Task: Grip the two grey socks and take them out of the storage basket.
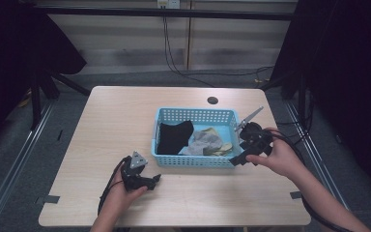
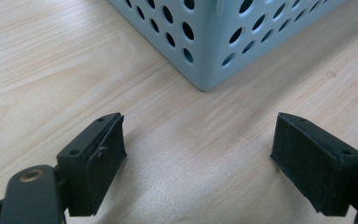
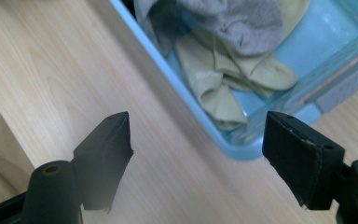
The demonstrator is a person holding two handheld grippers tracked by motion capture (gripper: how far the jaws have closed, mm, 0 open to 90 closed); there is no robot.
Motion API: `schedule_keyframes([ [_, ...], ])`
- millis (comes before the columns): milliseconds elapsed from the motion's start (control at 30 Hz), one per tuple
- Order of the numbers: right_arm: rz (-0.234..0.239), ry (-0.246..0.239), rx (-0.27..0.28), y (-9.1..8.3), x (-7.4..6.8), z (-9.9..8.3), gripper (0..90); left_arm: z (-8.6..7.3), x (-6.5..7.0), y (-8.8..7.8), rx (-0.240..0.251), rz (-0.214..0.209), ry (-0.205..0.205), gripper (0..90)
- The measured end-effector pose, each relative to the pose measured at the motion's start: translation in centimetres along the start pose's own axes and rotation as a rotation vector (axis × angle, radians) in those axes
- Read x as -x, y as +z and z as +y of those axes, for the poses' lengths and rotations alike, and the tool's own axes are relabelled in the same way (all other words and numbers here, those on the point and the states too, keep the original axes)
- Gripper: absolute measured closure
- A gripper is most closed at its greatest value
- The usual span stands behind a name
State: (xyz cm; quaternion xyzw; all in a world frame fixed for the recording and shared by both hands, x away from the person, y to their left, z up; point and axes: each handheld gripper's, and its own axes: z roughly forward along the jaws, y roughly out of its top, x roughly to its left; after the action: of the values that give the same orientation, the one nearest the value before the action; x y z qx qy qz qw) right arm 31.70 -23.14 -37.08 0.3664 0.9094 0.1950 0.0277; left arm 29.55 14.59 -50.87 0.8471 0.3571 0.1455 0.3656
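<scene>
Both grippers have their jaws apart and hold nothing. Right gripper (image 1: 235, 161) hovers above the near right corner of the blue basket (image 1: 193, 161), whose beige sock (image 3: 223, 88) and grey sock (image 3: 242, 23) lie just beyond its jaws. Left gripper (image 1: 157, 180) rests on the table (image 1: 111, 121), near the basket's near left corner.

Basket (image 1: 193, 162) on counter (image 1: 116, 121), right of centre. Inside: dark cloth (image 1: 174, 137) at left, socks (image 1: 207, 142) heaped at right. Left gripper (image 1: 149, 182) low on counter before basket's near left corner; right gripper (image 1: 235, 159) over its near right corner.
</scene>
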Motion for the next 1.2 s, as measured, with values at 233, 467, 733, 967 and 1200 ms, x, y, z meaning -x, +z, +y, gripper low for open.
schedule_keyframes([
  [233, -0.018, 0.014, -0.005, 0.8, 0.5, 2.7, 24.7, 0.0, 0.0, 0.0, 0.000, 0.000, -0.001, 16.6],
  [467, -0.045, 0.046, -0.005, 2.5, 1.2, 4.9, 26.2, 0.0, 0.0, 0.0, 0.000, 0.000, 0.000, 16.6],
  [733, -0.041, 0.037, -0.020, 4.3, 0.5, 7.3, 28.2, 0.0, 0.1, 0.1, 0.008, 0.001, -0.011, 16.5],
  [967, -0.007, 0.043, -0.037, 6.9, 0.0, 8.6, 31.1, 0.0, 0.1, 0.1, 0.008, 0.001, -0.011, 16.4],
  [1200, 0.027, 0.043, -0.049, 7.9, -0.3, 9.1, 34.9, 0.0, 0.0, 0.1, 0.005, 0.004, -0.004, 16.0],
])
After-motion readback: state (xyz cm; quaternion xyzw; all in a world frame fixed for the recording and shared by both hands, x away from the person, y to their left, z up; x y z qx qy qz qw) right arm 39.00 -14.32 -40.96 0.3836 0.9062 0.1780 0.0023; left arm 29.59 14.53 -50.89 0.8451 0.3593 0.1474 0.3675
